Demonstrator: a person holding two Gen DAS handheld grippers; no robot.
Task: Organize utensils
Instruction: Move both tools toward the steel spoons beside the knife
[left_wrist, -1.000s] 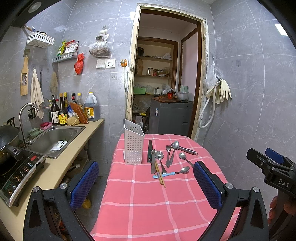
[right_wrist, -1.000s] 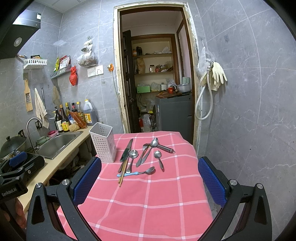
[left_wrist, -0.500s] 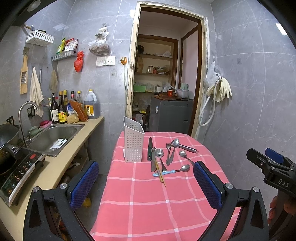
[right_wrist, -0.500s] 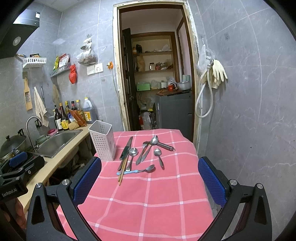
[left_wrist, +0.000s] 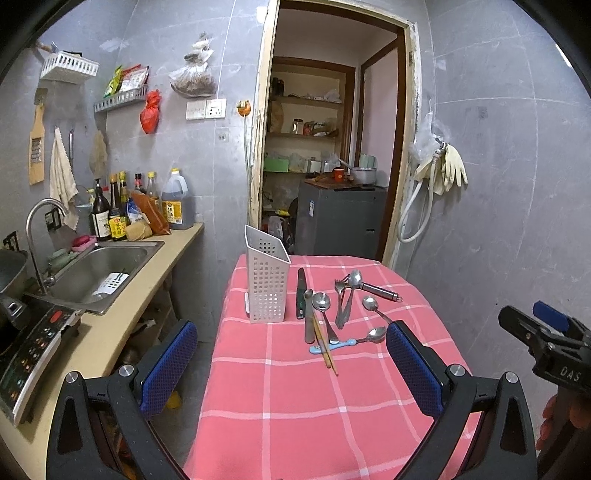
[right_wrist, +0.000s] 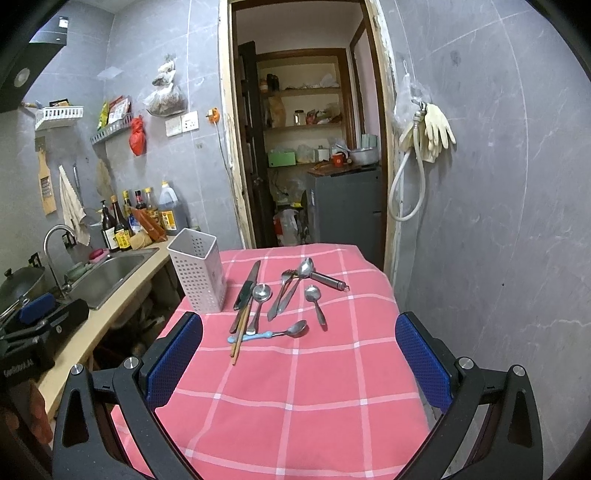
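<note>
A white perforated utensil holder (left_wrist: 266, 282) (right_wrist: 199, 269) stands upright and empty on the far left of a table with a pink checked cloth (left_wrist: 295, 398) (right_wrist: 295, 387). Right of it lie loose utensils: a dark-handled knife (left_wrist: 301, 293) (right_wrist: 248, 284), wooden chopsticks (left_wrist: 325, 345) (right_wrist: 240, 334), a blue-handled spoon (left_wrist: 351, 339) (right_wrist: 273, 332), several steel spoons and a fork (left_wrist: 341, 302) (right_wrist: 286, 291). My left gripper (left_wrist: 291, 365) and right gripper (right_wrist: 299, 354) both hover open over the near half of the table, holding nothing.
A counter with a steel sink (left_wrist: 99, 273), an induction hob (left_wrist: 29, 339) and bottles (left_wrist: 118, 214) runs along the left, with a gap to the table. An open doorway (left_wrist: 328, 166) lies behind the table. A tiled wall with hanging gloves (left_wrist: 447, 170) is close on the right.
Both views have drifted slightly closer to the table and utensils. Both grippers stay open; no utensil has moved.
</note>
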